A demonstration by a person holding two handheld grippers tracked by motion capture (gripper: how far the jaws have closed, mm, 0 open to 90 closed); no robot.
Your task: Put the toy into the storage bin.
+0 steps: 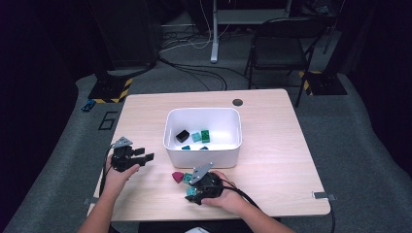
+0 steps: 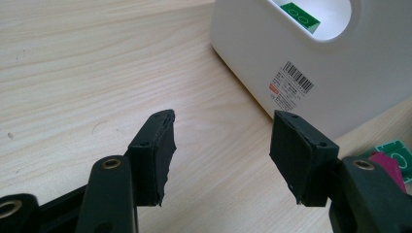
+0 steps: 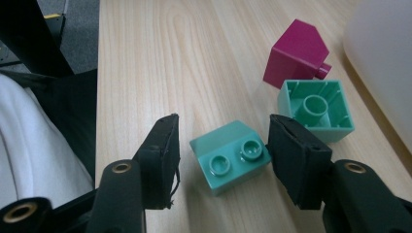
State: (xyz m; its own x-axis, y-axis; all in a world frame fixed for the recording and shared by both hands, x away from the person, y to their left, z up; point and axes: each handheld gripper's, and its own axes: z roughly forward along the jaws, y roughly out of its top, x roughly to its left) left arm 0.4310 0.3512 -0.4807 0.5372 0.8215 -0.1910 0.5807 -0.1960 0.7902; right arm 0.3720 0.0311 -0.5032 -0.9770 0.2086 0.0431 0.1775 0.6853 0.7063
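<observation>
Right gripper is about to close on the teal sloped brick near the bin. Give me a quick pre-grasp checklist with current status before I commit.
1. Right gripper open: ok, jaws stand apart.
2. Teal sloped brick between the jaws: ok, though it sits closer to the right-hand jaw.
3. Brick resting flat on the table, studs up: ok.
4. Neighbours apart from it: ok, the upturned teal brick and magenta brick lie beyond the jaws.
5. Left gripper out of the way: ok, open, holding nothing, beside the white bin.
6. Room in the bin: ok, a few bricks inside.
</observation>
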